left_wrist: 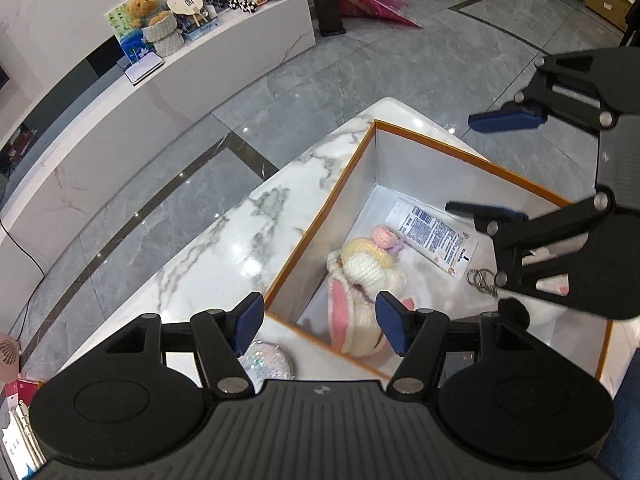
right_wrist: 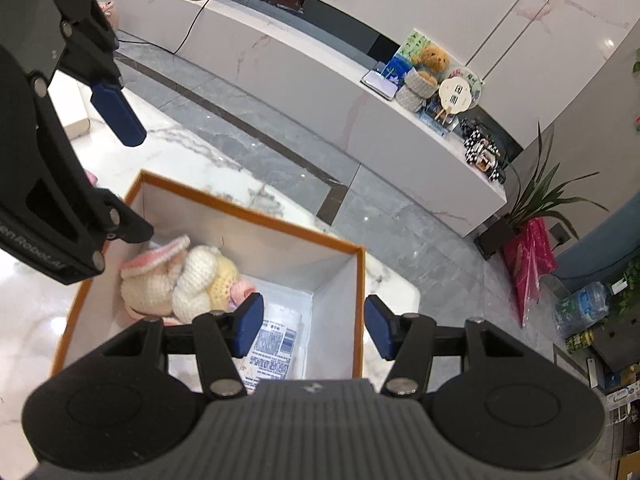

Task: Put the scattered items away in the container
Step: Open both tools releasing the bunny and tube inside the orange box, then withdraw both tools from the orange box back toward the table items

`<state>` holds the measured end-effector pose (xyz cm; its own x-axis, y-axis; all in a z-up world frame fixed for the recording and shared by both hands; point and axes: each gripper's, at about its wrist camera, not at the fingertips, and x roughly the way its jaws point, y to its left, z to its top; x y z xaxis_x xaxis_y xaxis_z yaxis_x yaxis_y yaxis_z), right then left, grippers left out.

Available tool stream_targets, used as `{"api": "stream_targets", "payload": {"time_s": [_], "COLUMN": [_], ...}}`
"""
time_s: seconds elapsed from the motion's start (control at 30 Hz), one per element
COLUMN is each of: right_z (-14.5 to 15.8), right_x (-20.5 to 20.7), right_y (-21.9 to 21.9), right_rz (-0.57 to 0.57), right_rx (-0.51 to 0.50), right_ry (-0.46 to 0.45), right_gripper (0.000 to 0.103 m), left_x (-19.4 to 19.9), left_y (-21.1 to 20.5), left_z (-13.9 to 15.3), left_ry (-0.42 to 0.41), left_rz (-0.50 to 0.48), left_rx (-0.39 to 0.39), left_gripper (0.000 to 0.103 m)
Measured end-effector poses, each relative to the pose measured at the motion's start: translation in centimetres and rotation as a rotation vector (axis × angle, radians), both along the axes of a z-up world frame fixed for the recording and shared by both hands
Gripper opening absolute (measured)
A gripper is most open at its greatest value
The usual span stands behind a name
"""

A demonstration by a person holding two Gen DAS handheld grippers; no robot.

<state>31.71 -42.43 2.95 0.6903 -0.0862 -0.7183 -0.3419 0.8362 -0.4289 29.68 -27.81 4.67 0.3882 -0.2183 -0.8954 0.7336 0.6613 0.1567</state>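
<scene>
Left gripper (left_wrist: 320, 326) above the orange-rimmed box (left_wrist: 320, 216) near its corner, jaws parted, empty. Inside: knitted doll (left_wrist: 360, 280), then flat packet (left_wrist: 432, 236), long axis slanting toward the far wall. Right gripper (right_wrist: 314, 328) over the box's other rim, likewise agape, nothing between.

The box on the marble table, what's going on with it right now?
Both grippers hang open and empty over the orange-rimmed box. Inside lie a knitted doll, a white tube and a key ring. A glittery round thing sits on the table outside, under the left gripper. The right gripper holds nothing.
</scene>
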Motion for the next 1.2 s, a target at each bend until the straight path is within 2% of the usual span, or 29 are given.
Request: {"api": "stream_targets", "payload": {"time_s": [0.33,0.57,0.83,1.03,1.2], "right_z": [2.9,5.9,8.2,9.7,9.5], "right_x": [-1.6,-3.3,-4.8,-6.3,-7.0], "right_y": [2.8,5.1,9.3,12.2,14.8], "right_rz": [0.004,0.006,0.060,0.086,0.121], "right_rx": [-0.016,0.037,0.076,0.160,0.184], "right_ry": [-0.073,-0.154,-0.211,-0.279,-0.280], "right_gripper": [0.059,0.060,0.060,0.063,0.063], "left_x": [-1.2,-3.1,-5.1,-6.7,-7.4], "left_y": [5.0,10.4,16.2,20.2,23.1], "left_z": [3.2,7.5,10.9,11.8,11.3], "left_ry": [-0.053,-0.130,-0.202,-0.243,-0.270], "left_rz": [0.044,0.074,0.119,0.141,0.138], "left_rx": [-0.036,-0.114,-0.152,-0.149,-0.117], "left_gripper": [0.073,0.073,0.073,0.073,0.073]}}
